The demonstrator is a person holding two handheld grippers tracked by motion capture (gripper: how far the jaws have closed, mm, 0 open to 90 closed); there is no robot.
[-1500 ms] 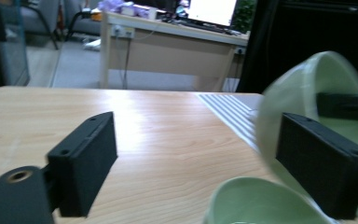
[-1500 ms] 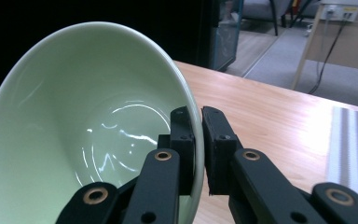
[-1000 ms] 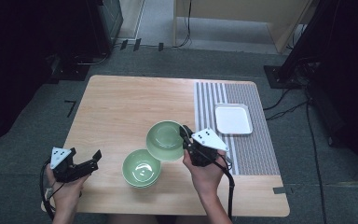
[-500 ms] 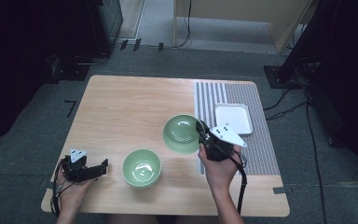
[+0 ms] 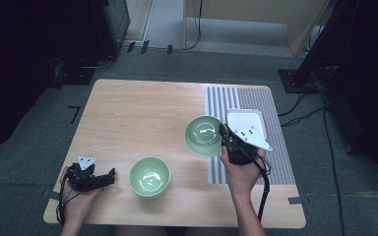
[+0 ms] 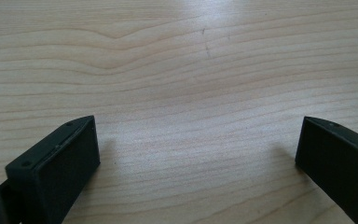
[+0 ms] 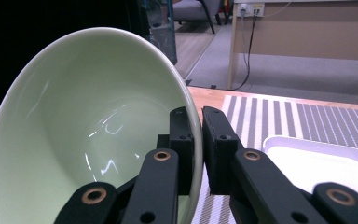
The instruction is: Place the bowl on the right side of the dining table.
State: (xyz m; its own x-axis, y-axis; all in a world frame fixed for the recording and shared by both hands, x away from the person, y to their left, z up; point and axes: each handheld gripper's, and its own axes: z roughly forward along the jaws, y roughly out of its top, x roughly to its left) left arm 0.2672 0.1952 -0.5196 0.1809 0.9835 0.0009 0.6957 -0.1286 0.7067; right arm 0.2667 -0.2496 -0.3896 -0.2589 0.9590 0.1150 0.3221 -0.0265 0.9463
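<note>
My right gripper (image 5: pixel 225 133) is shut on the rim of a pale green bowl (image 5: pixel 204 135), held above the table beside the striped mat (image 5: pixel 241 98). In the right gripper view its jaws pinch the bowl's wall (image 7: pixel 88 140), one pad inside and one outside, with the gripper (image 7: pixel 196 140) pointing level. A second green bowl (image 5: pixel 149 176) stands on the wooden table (image 5: pixel 138 113) near the front. At the front left corner my left gripper (image 5: pixel 109 176) rests low, open, with bare wood between its fingers (image 6: pixel 56 163).
A white square tray (image 5: pixel 246 123) lies on the striped mat just right of the held bowl. Cables and dark equipment stand on the floor beyond the far edge of the table.
The right gripper has carried the bowl to the right, toward the mat and tray. The left gripper has sunk toward the table at the front left.
</note>
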